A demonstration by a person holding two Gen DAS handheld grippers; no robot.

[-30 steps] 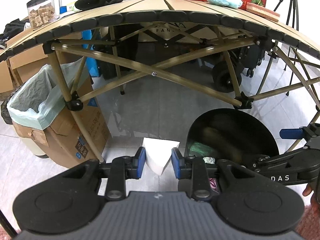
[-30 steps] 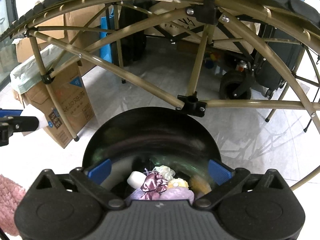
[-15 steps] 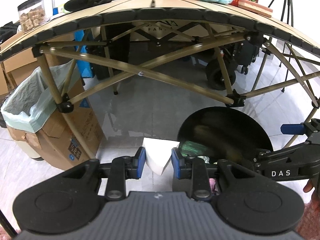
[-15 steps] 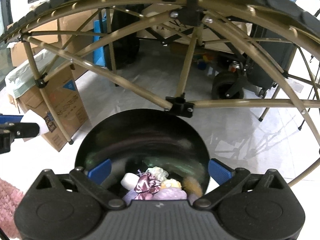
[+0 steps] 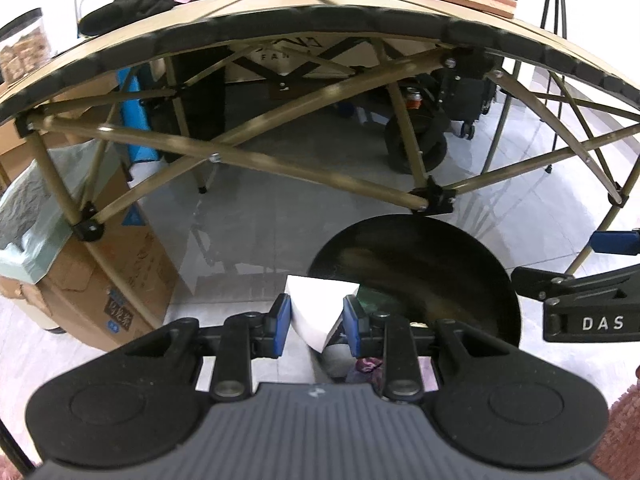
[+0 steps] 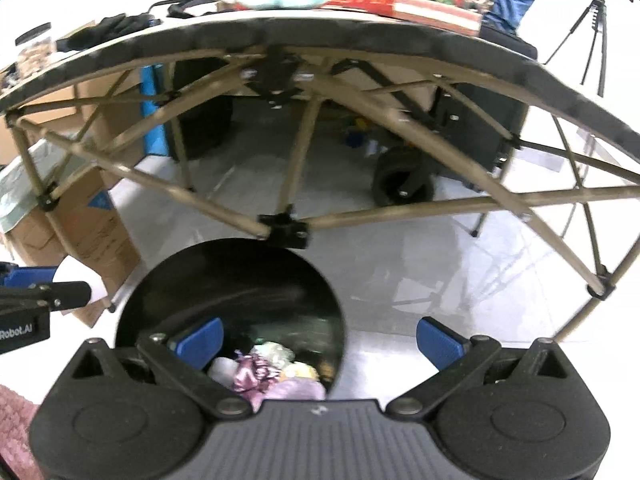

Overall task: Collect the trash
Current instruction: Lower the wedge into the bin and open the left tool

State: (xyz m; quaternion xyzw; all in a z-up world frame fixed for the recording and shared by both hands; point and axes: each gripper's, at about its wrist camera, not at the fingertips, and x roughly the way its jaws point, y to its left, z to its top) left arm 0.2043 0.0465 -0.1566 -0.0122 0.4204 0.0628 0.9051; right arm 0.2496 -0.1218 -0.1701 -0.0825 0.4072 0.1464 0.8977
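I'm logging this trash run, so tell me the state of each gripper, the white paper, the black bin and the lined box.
left gripper: shut on the white paper
white paper: pinched between the blue pads, held above the floor beside the bin
right gripper: open, holding nothing, over the bin
black bin: open, trash inside
lined cardboard box: open, green liner in place

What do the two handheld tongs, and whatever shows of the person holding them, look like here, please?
Both the left tongs and the right tongs are matte black, with blue fingertip pads, scissor-like linkage arms, two round discs and a ribbed grey centre plate. White lettering reads "DAS" on the right and "Robot.AI" on the left. No cables show. A fuzzy pink sleeve edges the frames.
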